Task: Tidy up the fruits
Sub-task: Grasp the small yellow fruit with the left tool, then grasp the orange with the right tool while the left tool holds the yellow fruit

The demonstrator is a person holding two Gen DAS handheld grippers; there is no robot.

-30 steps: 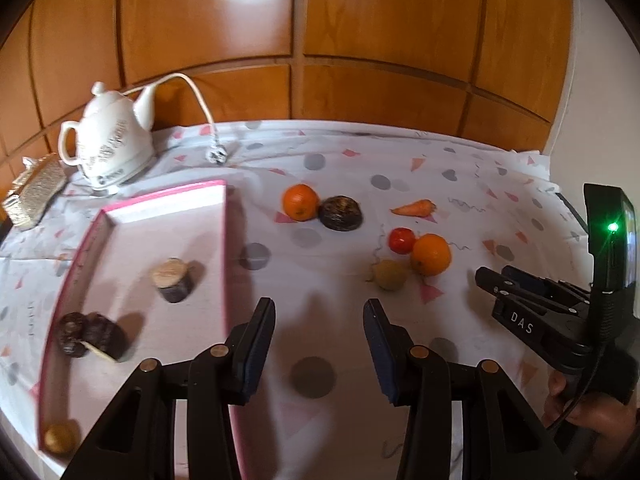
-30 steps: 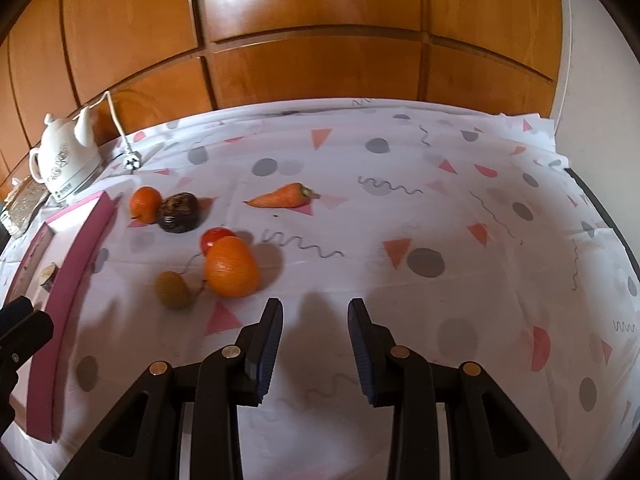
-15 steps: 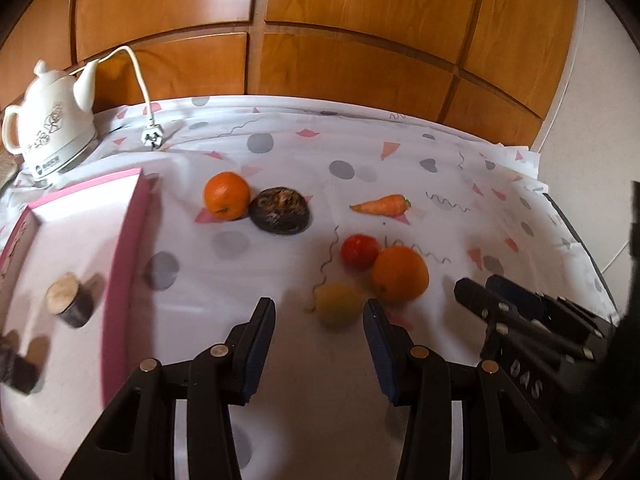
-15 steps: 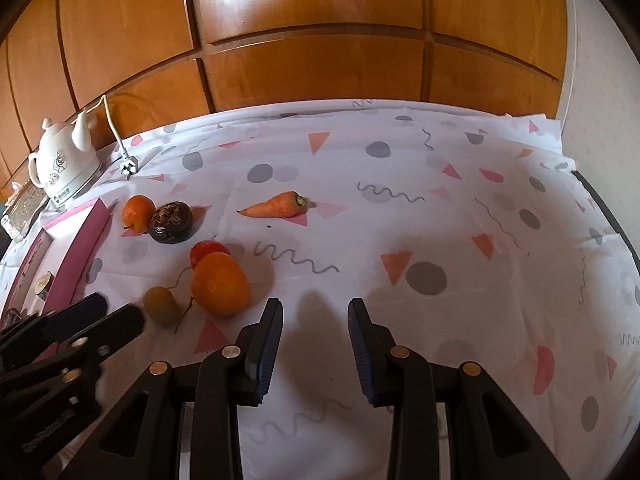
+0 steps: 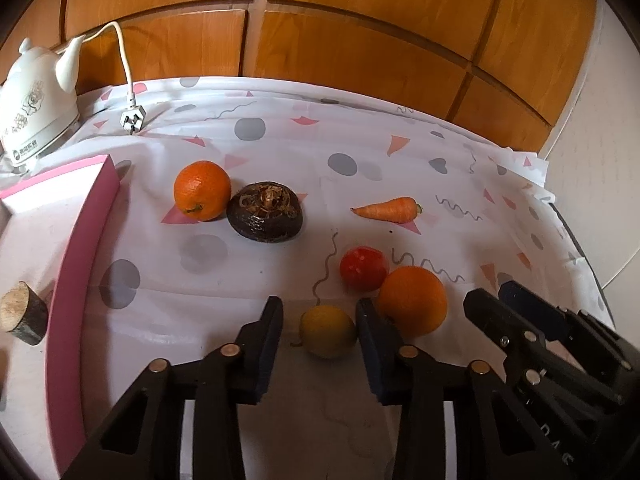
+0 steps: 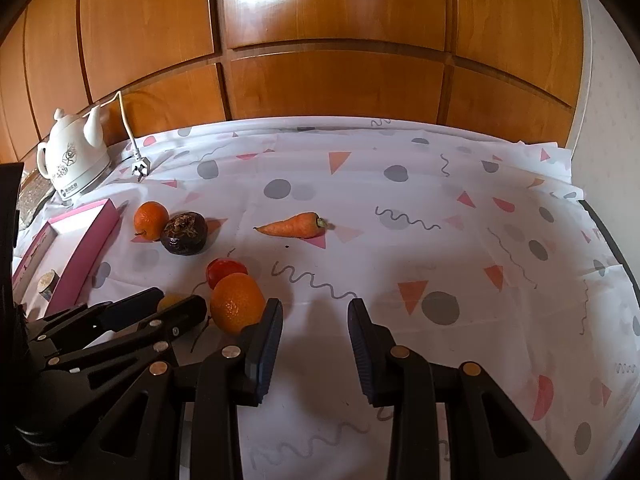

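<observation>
Pink tray (image 5: 76, 264) at left edge of the patterned tablecloth (image 5: 280, 144). Inside it, one short dark cylinder with a pale cut top (image 5: 22, 318), standing close to the tray's right wall. Rest of the tray interior is cut off by the frame; cannot tell what else it holds.

Loose on the cloth, outside the tray: an orange (image 5: 202, 190) touching a dark brown round fruit with a rough tan crown (image 5: 265, 217); a carrot (image 5: 387, 209) lying apart to the right; a red tomato (image 5: 363, 268) touching a second, larger orange (image 5: 412, 300).

Small yellow-green fruit (image 5: 328, 331) sits on the cloth between the fingers of the left gripper (image 5: 319, 322). Jaws have just been closing around it. Right pad looks at or very near the fruit's side; a clear gap shows at the left pad. Not clamped yet; the fruit rests on the cloth.

Right gripper (image 6: 315, 322) hovers over bare cloth, jaws parted, nothing between them. The larger orange lies just outside its left finger.

White electric kettle (image 5: 36, 104) at the far left corner, its plug (image 5: 132, 121) lying loose on the cloth.
</observation>
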